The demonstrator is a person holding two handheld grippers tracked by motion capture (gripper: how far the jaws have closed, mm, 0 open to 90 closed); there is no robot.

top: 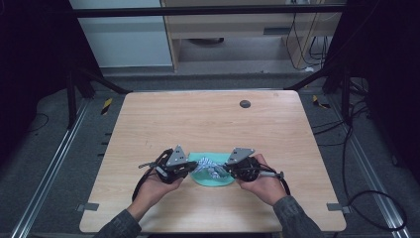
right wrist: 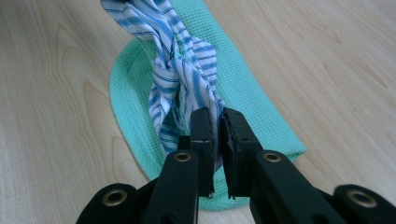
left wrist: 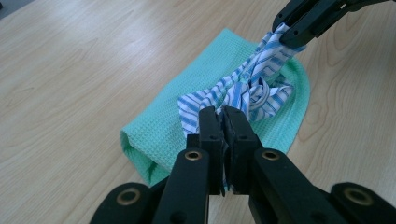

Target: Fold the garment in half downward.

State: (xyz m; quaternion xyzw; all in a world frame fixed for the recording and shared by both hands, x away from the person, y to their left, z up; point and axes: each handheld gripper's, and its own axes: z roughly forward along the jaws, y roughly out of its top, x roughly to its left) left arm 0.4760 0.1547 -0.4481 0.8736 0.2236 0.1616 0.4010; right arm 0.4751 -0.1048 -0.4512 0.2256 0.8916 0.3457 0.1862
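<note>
Left tongs (left wrist: pixel 223 114) and right tongs (right wrist: pixel 218 116) each clamp one end of the blue-striped cloth (top: pixel 210 167). Its knotted middle lies over the green towel (left wrist: pixel 159 135), lower centre of the counter (top: pixel 208 119).

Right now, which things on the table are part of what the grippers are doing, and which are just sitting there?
In use:
blue-and-white striped cloth, knotted, pinched at each end
left gripper
right gripper
green waffle-weave cloth, under the knot

Lying about:
small dark round disc at the wooden table's far side
</note>
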